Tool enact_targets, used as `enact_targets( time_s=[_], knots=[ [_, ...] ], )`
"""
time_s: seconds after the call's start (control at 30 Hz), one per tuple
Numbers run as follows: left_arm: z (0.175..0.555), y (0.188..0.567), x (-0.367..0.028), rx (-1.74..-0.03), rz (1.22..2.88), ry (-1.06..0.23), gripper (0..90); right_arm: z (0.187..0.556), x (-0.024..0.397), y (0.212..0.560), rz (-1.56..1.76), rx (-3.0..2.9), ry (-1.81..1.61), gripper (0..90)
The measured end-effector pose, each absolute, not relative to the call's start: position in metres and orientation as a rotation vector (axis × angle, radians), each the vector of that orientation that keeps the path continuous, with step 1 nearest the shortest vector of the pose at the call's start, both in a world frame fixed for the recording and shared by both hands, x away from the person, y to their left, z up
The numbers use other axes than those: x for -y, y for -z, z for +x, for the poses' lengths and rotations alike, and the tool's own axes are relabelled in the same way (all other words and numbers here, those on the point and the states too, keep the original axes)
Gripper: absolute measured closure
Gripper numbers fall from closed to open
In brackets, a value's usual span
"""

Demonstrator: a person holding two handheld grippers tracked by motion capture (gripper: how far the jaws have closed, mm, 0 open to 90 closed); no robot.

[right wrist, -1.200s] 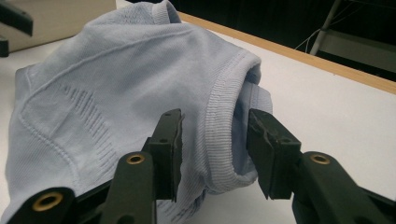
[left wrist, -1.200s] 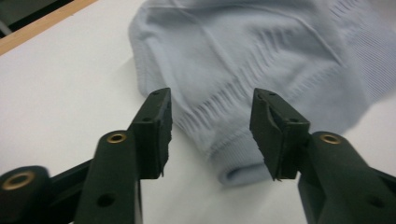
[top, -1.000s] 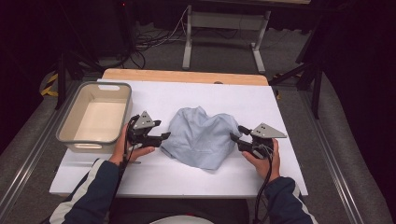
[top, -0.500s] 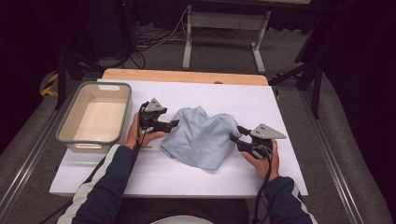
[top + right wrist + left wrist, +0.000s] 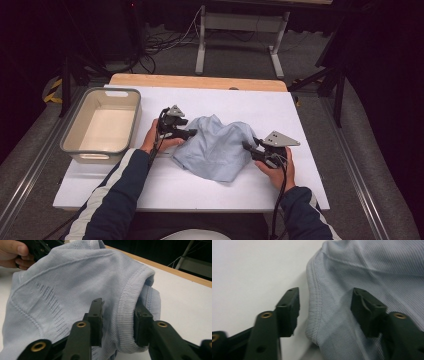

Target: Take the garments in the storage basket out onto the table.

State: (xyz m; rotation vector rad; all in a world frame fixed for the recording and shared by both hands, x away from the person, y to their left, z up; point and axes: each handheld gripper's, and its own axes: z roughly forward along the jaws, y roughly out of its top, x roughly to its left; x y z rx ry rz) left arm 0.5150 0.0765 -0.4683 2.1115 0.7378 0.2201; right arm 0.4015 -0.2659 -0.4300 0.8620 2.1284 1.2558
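While the table (image 5: 150, 195) is bare around your grippers, the garment (image 5: 217, 147) lies bunched between them, pale blue and ribbed at its hems. Your right gripper (image 5: 118, 322) has been closing and pinches a ribbed hem; if it bites only the edge, the hem may slip free. Your left gripper (image 5: 324, 307), closing too, stands half-wide astride another hem, not yet pressing; it could catch two layers.

The left gripper (image 5: 325, 312) has just been closing, jaws apart astride the ribbed hem of a pale blue garment (image 5: 372, 270) on the white table (image 5: 254, 270).
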Motion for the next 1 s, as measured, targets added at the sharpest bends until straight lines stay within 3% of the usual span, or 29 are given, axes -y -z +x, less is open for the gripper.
enact_targets(
  time_s=[0.07, 0.17, 0.2, 0.23, 0.27, 0.33, 0.7, 1.0],
  knots=[
    [0.514, 0.471, -0.073, -0.742, 2.155, -0.217, 50.6, 0.4, 0.265, 0.43, 0.855, -2.133, -1.241, 70.4],
    [0.514, 0.472, -0.072, -0.732, 2.168, -0.217, 53.5, 0.4, 0.264, 0.431, 0.853, -2.132, -1.237, 71.7],
    [0.514, 0.472, -0.072, -0.728, 2.179, -0.209, 60.2, 0.4, 0.264, 0.431, 0.853, -2.133, -1.234, 72.2],
    [0.514, 0.472, -0.071, -0.718, 2.196, -0.206, 60.2, 0.4, 0.264, 0.431, 0.853, -2.133, -1.234, 72.2],
    [0.513, 0.473, -0.069, -0.703, 2.213, -0.201, 69.0, 0.4, 0.265, 0.431, 0.854, -2.132, -1.236, 74.0],
    [0.513, 0.473, -0.068, -0.696, 2.22, -0.207, 73.0, 0.4, 0.266, 0.431, 0.855, -2.133, -1.232, 74.5],
    [0.511, 0.471, -0.064, -0.696, 2.248, -0.246, 83.3, 0.397, 0.267, 0.433, 0.86, -2.137, -1.219, 75.7],
    [0.506, 0.466, -0.065, -0.687, 2.232, -0.319, 85.2, 0.396, 0.267, 0.432, 0.85, -2.134, -1.214, 77.4]
  ],
)
